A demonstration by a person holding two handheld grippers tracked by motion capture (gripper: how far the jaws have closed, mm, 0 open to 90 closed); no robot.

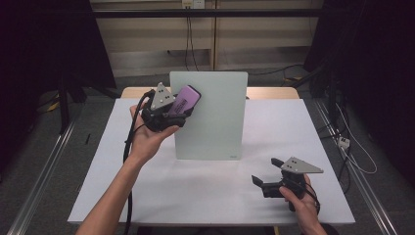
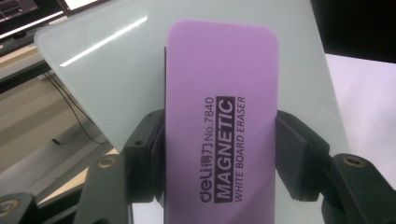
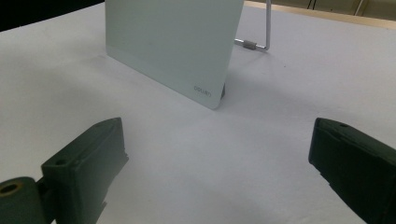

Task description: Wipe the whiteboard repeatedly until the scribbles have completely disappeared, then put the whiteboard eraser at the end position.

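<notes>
Eraser sits clamped in the left gripper, raised against the standing whiteboard — presumably to wipe it (label outward); right gripper rests spread-jawed, empty, on the table.

Black tongs, grey triangular plates, black cable

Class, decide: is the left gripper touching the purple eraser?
Touching. The left gripper view shows the left gripper with both jaws pressed against the sides of the eraser.
</notes>
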